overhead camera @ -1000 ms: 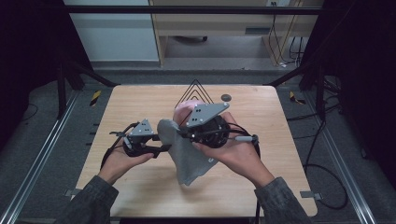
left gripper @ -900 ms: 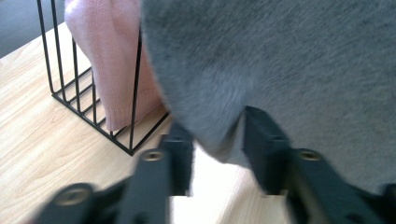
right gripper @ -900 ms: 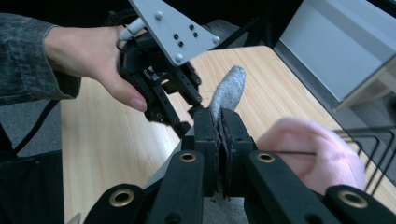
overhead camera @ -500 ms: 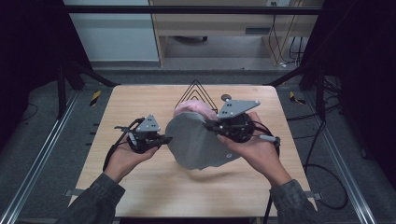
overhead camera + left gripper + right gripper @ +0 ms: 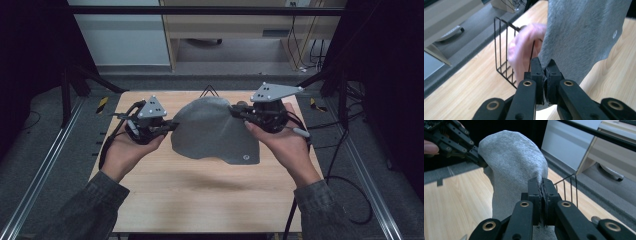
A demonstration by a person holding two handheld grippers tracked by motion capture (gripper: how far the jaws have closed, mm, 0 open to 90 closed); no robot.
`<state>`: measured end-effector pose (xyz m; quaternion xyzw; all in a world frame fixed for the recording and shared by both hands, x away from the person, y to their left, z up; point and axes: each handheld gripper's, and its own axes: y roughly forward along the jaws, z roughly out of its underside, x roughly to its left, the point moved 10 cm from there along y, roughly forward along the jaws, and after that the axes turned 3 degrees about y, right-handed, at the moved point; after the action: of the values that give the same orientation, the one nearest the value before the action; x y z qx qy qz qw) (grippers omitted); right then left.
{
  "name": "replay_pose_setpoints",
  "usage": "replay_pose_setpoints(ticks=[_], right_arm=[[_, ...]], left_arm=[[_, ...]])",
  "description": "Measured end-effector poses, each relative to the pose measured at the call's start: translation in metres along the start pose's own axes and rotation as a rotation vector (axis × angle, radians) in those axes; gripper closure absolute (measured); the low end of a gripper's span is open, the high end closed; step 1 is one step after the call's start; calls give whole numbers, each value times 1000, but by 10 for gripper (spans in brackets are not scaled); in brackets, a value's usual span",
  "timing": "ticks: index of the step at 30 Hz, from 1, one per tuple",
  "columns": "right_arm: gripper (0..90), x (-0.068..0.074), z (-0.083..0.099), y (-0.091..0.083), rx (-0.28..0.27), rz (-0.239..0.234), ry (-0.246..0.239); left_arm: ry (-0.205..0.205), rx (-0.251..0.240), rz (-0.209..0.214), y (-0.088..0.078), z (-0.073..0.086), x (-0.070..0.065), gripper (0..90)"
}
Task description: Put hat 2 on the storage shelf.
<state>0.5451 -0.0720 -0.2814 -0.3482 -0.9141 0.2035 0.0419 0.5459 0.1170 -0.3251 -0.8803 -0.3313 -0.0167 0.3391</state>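
1. Since a second ago the grey cloth (image 5: 215, 131), then hanging bunched from the right gripper (image 5: 236, 111), has been pulled out flat between both grippers above the table (image 5: 200, 195).
2. The left gripper (image 5: 172, 127) has just closed on the cloth's left edge; spreading appears nearly complete.
3. Left fingers (image 5: 536, 72) clamp the hem; right fingers (image 5: 534, 192) pinch the opposite edge.
4. A wire rack (image 5: 504, 50) holding pink fabric (image 5: 524, 47) stands behind.
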Motion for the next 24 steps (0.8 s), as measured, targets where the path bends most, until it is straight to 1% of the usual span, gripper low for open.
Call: replay_pose_setpoints(ticks=[3,6,11,16,19,24], right_arm=[[872,-5,-12,-3,-14,6,-1],[872,-12,-25,-4,-25,16,-4],[872,-29,-44,-3,-53,25,20],[872,-50,-59,4,-75,45,35],[872,-65,-67,11,-84,56,57],[872,-90,-82,23,-86,74,68]], left_arm=[[12,-10,-14,-6,-14,6,868],[21,-23,-33,-13,-30,16,869],[7,-64,-50,-18,-53,32,869],[-6,-94,-63,-11,-72,47,870],[-16,-113,-72,-4,-82,58,870],[-35,-133,-81,7,-100,81,871]])
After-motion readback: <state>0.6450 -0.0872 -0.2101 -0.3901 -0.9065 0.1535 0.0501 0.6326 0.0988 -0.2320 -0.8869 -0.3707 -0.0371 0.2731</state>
